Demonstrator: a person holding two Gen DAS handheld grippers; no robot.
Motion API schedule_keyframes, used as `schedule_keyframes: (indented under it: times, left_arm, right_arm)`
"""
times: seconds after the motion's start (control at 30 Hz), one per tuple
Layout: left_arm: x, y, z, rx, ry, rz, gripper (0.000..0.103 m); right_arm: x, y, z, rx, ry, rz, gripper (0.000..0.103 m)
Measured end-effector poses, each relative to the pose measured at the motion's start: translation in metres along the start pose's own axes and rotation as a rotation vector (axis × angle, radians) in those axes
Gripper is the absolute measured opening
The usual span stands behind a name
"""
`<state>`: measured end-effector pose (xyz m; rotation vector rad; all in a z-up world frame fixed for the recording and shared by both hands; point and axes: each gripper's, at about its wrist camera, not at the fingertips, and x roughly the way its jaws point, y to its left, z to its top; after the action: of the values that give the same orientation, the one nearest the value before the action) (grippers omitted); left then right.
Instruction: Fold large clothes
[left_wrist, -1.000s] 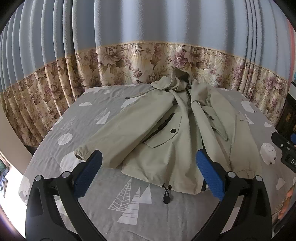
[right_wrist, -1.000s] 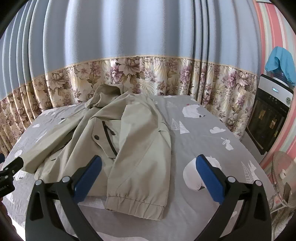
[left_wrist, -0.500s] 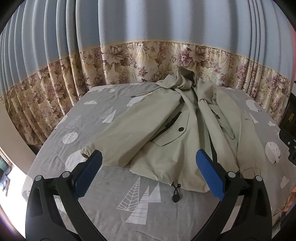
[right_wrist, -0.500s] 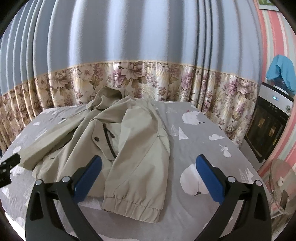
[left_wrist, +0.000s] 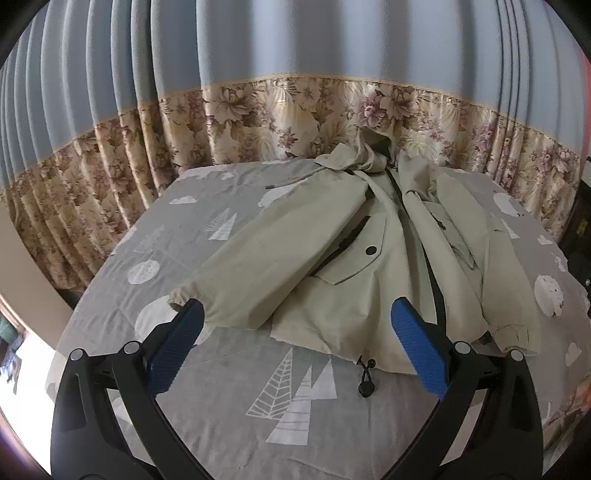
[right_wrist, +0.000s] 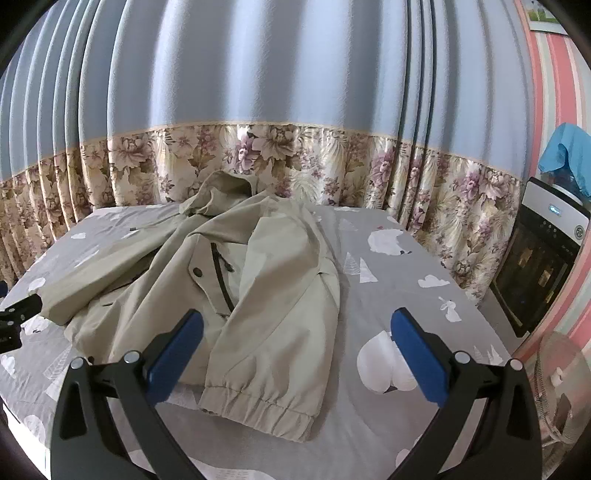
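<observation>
A pale khaki hooded jacket (left_wrist: 351, 258) lies rumpled on the grey patterned bed (left_wrist: 229, 398), hood toward the curtain, front facing up. One sleeve reaches to the left, its cuff (left_wrist: 181, 295) just beyond my left gripper's left fingertip. The hem drawcord toggle (left_wrist: 365, 387) rests on the sheet between the left gripper's fingers. My left gripper (left_wrist: 295, 321) is open above the near hem, holding nothing. In the right wrist view the jacket (right_wrist: 258, 288) has its other sleeve folded across the body, cuff (right_wrist: 255, 410) nearest. My right gripper (right_wrist: 295, 325) hovers open over that sleeve.
A blue curtain with a floral lower band (right_wrist: 295, 162) hangs close behind the bed. A white appliance (right_wrist: 543, 258) with blue cloth on top stands at the right, and a fan (right_wrist: 561, 373) sits low beside it. The bed (right_wrist: 406, 295) has bare sheet right of the jacket.
Both grippers have drawn back and shifted a little: the jacket sits further right in the left view and slightly lower in the right. The jacket itself has not moved.
</observation>
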<state>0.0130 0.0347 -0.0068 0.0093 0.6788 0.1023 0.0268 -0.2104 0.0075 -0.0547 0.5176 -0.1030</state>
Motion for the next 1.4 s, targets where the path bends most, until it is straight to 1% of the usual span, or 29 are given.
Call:
schedule_keyframes:
  times: [0.03, 0.07, 0.17, 0.27, 0.33, 0.47, 0.63, 0.73, 0.8, 0.87, 0.97, 1.07, 1.13, 1.27, 1.3, 1.37, 1.4]
  left_arm:
    - [0.002, 0.001, -0.001, -0.003, 0.0, 0.012, 0.1]
    - [0.003, 0.002, -0.002, -0.008, -0.005, 0.01, 0.1]
    - [0.008, 0.001, -0.002, -0.006, 0.013, -0.002, 0.1]
    - [0.007, -0.004, -0.003, 0.012, -0.002, 0.034, 0.1]
    - [0.007, -0.007, -0.002, 0.024, -0.003, 0.03, 0.1]
    - [0.006, -0.011, -0.001, 0.035, -0.001, 0.037, 0.1]
    - [0.015, -0.017, 0.0, 0.065, 0.054, 0.045, 0.1]
    - [0.016, -0.01, 0.0, 0.037, 0.029, 0.029, 0.1]
    - [0.019, 0.002, 0.002, -0.008, 0.007, -0.005, 0.1]
    - [0.027, 0.009, 0.002, -0.023, 0.006, -0.006, 0.1]
    - [0.051, 0.02, 0.001, -0.014, 0.045, 0.025, 0.1]
    - [0.081, 0.033, -0.002, 0.001, 0.097, 0.073, 0.1]
    - [0.096, 0.039, -0.002, 0.005, 0.122, 0.087, 0.1]
    - [0.119, 0.043, 0.005, 0.031, 0.122, 0.109, 0.099]
    - [0.126, 0.043, 0.008, 0.029, 0.121, 0.092, 0.098]
    - [0.138, 0.046, 0.012, 0.012, 0.15, 0.055, 0.085]
    - [0.146, 0.048, 0.013, 0.001, 0.17, 0.038, 0.082]
  right_arm:
    - [0.001, 0.0, 0.0, -0.001, 0.004, 0.006, 0.101]
    - [0.002, 0.001, 0.0, -0.004, 0.009, 0.012, 0.101]
    - [0.005, 0.002, 0.0, -0.008, 0.017, 0.0, 0.101]
    - [0.008, 0.001, -0.001, 0.005, 0.03, 0.018, 0.101]
    - [0.011, 0.002, -0.001, 0.005, 0.038, 0.035, 0.101]
    - [0.015, 0.007, -0.003, -0.018, 0.047, 0.03, 0.101]
    - [0.017, 0.009, -0.004, -0.025, 0.036, 0.022, 0.101]
    - [0.022, 0.009, -0.004, -0.032, 0.049, 0.009, 0.101]
    - [0.03, 0.006, -0.005, -0.031, 0.073, 0.002, 0.101]
    - [0.042, 0.004, -0.008, -0.032, 0.104, -0.001, 0.101]
    - [0.061, 0.0, -0.014, -0.024, 0.154, -0.006, 0.101]
    - [0.078, -0.006, -0.015, 0.007, 0.194, -0.002, 0.101]
    - [0.089, -0.008, -0.015, 0.019, 0.216, -0.006, 0.101]
    - [0.113, -0.014, -0.015, 0.049, 0.262, -0.014, 0.101]
    - [0.118, -0.014, -0.015, 0.051, 0.276, -0.015, 0.099]
    - [0.132, -0.014, -0.018, 0.057, 0.322, -0.002, 0.084]
    - [0.135, -0.013, -0.018, 0.06, 0.337, 0.003, 0.08]
